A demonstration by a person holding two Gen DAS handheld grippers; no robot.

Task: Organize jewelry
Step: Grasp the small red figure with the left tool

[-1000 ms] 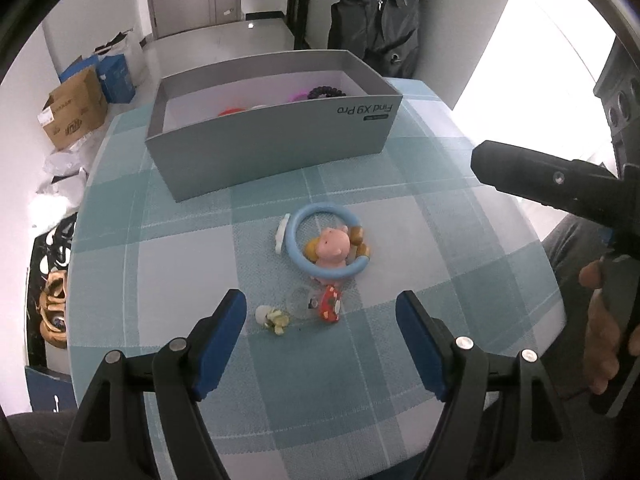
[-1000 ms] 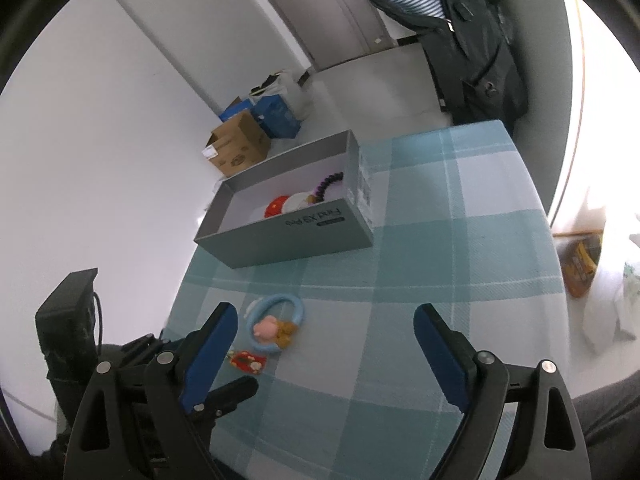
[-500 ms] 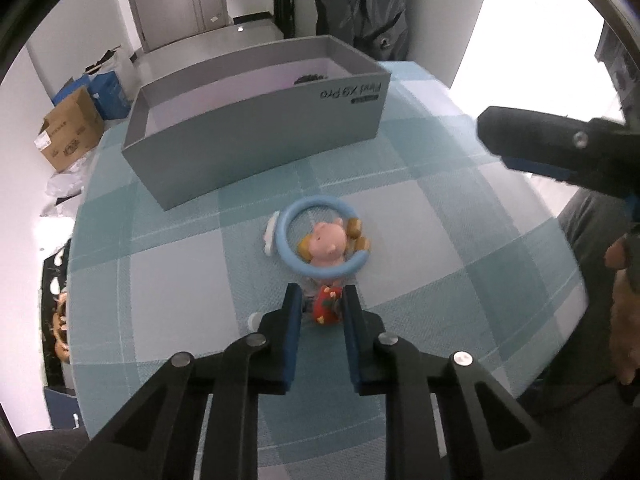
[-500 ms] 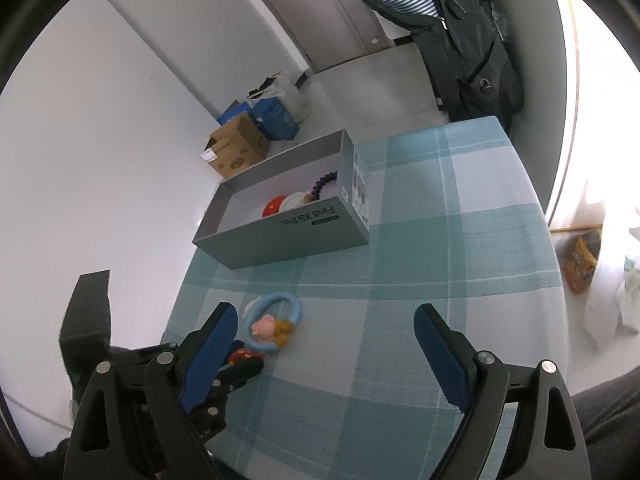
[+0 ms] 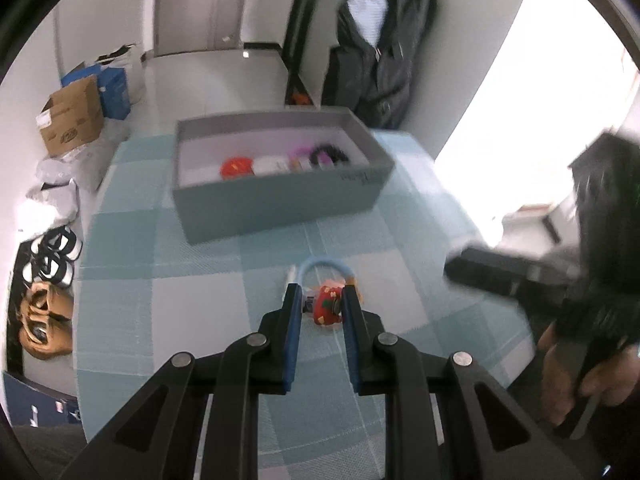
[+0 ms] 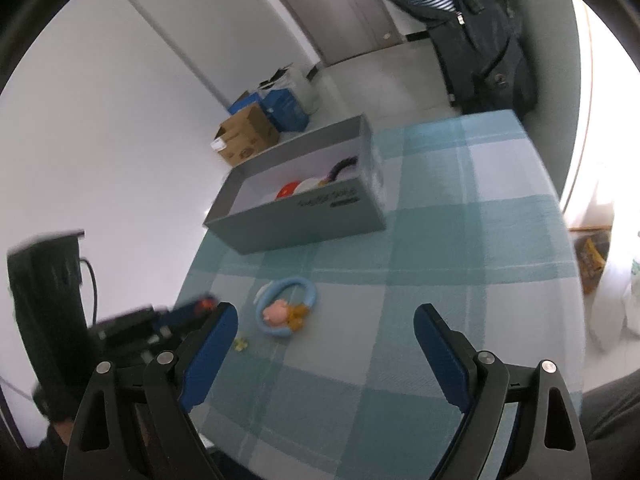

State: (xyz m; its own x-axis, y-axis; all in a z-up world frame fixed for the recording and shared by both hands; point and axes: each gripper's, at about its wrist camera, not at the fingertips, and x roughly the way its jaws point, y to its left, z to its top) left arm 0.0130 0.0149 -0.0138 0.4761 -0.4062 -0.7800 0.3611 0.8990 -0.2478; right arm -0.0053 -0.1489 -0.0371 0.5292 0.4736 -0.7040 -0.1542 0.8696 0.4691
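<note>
So my left gripper (image 5: 318,306) is clamped on the little red charm (image 5: 329,309), bottom middle of frame, just in front of the blue ring (image 5: 324,266). Right gripper (image 6: 324,344) hangs wide apart, holding nothing. Pickup step I'd say; next it needs carrying up to the grey box (image 5: 280,200) and dropping inside.

Grey open-topped cardboard box (image 6: 304,216) taken as landmark. Checked teal tablecloth (image 6: 460,272) right of box left bare: passage free. Ground in front of box blocked by blue ring bracelet with pink charm (image 6: 286,306); small yellow trinket (image 6: 241,344) lying nearer still. Box interior partly filled at right end.
</note>
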